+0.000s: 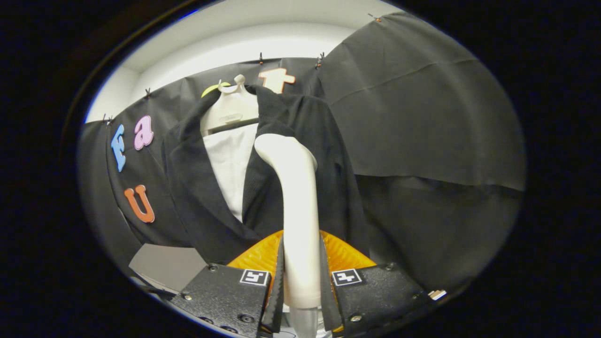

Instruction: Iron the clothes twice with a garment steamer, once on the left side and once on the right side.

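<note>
The gripper (pixel 300 277) is clamped on the smooth white plastic garment steamer (pixel 296 206): its two black fingers (pixel 278 281), each with a toothed, ribbed inner pad, press on either side of the steamer's handle. Behind the pads sit two ridged orange plastic fins (pixel 257 256), one per side, and each textured black finger block carries one small square black-and-white marker (pixel 255 277), two in all.

The steamer rises straight up between the fingers as one rounded, glossy column, bending at its top into a curved head that turns toward the clothing just beyond it. Its lower end narrows to a grey stem between the finger bases.

One dark, matte, coarse-weave jacket (pixel 300 155) hangs just beyond the fingers on a single white plastic hanger (pixel 232 105) with a small hook. The jacket hangs open at the front, its lapels parting in a V over one white, smooth-cloth shirt (pixel 230 164) underneath. The steamer head lies over the lapel on the right side of that opening; whether it touches the fabric cannot be told.

A flat grey panel (pixel 162 265) lies below the jacket, beside the left finger.
</note>
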`<action>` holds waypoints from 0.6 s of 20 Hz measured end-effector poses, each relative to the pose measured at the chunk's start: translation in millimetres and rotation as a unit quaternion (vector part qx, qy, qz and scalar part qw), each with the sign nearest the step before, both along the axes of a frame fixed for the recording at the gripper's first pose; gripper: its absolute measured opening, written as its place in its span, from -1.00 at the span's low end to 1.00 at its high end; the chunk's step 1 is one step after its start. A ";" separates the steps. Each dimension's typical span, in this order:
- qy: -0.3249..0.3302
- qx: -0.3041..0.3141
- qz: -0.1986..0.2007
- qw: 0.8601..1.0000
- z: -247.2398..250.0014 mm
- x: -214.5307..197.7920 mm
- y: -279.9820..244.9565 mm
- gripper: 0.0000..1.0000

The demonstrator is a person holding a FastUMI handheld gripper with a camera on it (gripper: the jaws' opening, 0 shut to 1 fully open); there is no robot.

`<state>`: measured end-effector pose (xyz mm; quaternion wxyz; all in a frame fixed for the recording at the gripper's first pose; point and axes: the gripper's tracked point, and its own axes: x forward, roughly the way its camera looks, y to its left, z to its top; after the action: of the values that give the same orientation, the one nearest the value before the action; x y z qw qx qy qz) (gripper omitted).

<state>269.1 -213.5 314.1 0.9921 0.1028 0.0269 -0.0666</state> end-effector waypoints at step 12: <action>0.048 -0.018 0.001 0.999 -59.8 -9.0 6.5 -0.28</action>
<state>260.1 -207.0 254.3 0.9914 0.0816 0.0737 -0.0714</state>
